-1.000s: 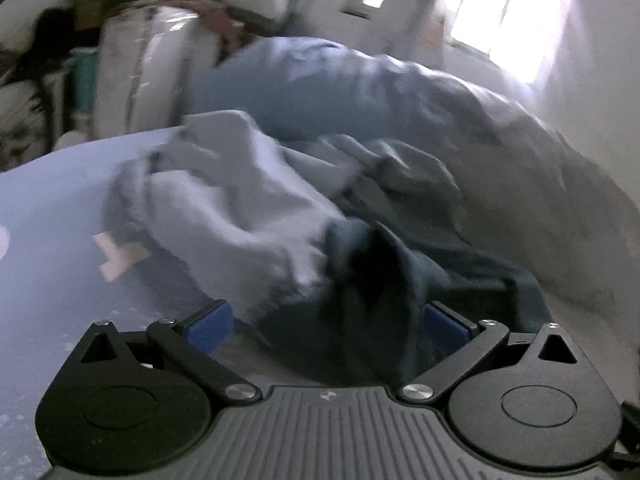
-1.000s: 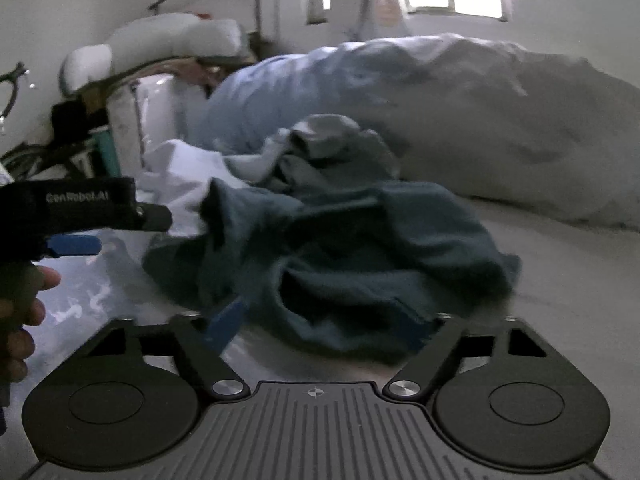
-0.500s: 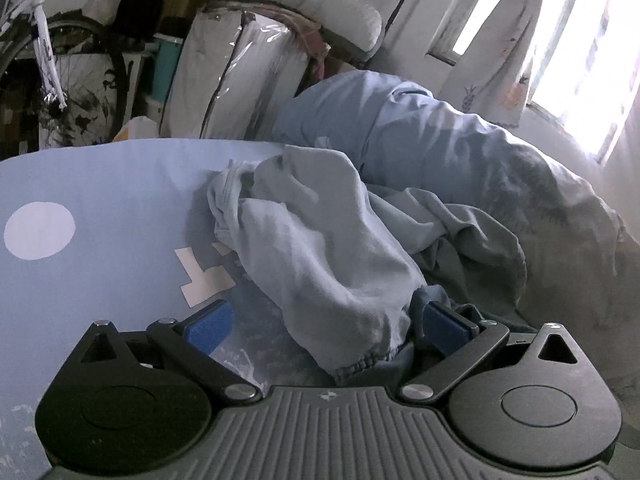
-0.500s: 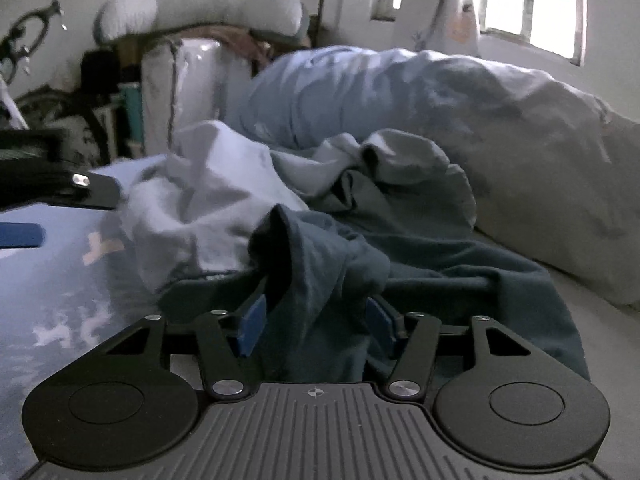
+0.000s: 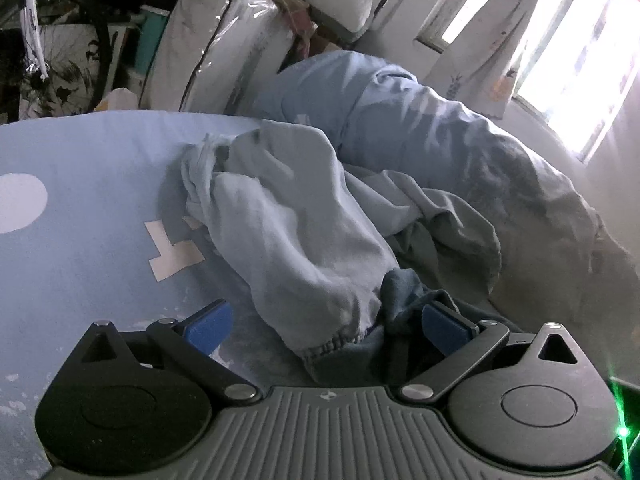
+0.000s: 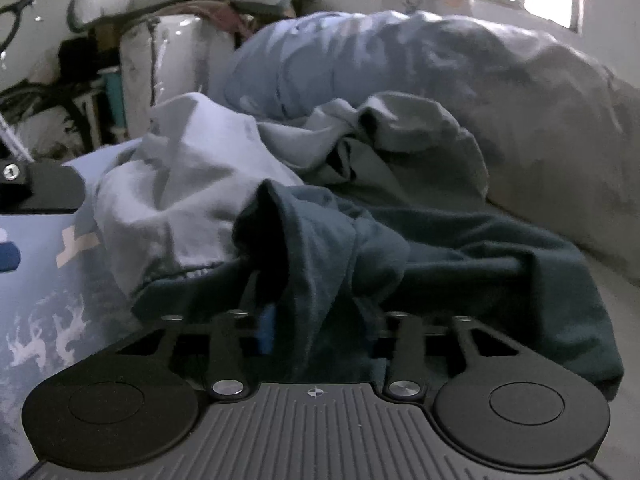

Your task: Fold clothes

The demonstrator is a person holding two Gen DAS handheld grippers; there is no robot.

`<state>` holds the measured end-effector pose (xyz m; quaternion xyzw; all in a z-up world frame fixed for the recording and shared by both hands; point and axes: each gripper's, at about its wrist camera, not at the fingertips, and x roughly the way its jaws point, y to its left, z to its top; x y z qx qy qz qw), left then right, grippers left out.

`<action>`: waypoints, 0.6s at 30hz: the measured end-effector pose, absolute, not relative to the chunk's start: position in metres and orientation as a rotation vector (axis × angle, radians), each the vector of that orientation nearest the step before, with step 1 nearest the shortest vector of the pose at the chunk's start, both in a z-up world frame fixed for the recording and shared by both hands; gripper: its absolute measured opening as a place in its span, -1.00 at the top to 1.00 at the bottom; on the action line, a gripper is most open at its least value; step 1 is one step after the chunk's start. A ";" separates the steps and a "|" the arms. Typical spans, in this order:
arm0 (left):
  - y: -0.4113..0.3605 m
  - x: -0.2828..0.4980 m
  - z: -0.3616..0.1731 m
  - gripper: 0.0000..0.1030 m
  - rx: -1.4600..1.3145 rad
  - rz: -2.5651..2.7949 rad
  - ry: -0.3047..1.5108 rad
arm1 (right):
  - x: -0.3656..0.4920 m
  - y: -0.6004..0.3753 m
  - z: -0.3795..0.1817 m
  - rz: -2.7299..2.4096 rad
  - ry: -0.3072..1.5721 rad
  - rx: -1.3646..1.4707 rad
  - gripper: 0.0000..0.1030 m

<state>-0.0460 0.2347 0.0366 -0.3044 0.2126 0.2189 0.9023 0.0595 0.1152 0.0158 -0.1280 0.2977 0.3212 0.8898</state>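
Three pieces of clothing lie in a messy heap on the bed (image 5: 80, 168), which has a light blue sheet. The pale blue garment (image 5: 288, 248) is on the left of the heap. The dark teal garment (image 6: 460, 256) is on the right, and a grey-green garment (image 6: 412, 136) sits behind them, near a big rumpled duvet (image 6: 520, 92).

The right gripper (image 6: 320, 320) has a raised fold of the dark teal garment between its fingers, and its jaws are closing on that fold. It looks like it wants this piece first, so it can pull it away from the others and lay it flat. The cloth hides the pads, so I cannot be sure they press on it yet.

The left gripper (image 5: 324, 324) is wide open. The cuffed end of the pale blue garment lies between its fingers, but the left pad is clear of the cloth. It may be waiting there to hold the pale piece down while the dark one comes free.
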 end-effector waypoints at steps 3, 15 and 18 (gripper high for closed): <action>0.233 -0.045 0.035 -1.00 -0.637 0.467 0.449 | 0.062 0.111 0.013 0.670 0.634 -0.241 0.57; 0.217 -0.036 0.035 -1.00 -0.637 0.449 0.465 | 0.062 0.042 0.034 0.630 0.575 -0.092 0.91; 0.214 -0.034 0.034 -1.00 -0.645 0.441 0.467 | 0.062 0.015 0.040 0.600 0.563 -0.047 0.95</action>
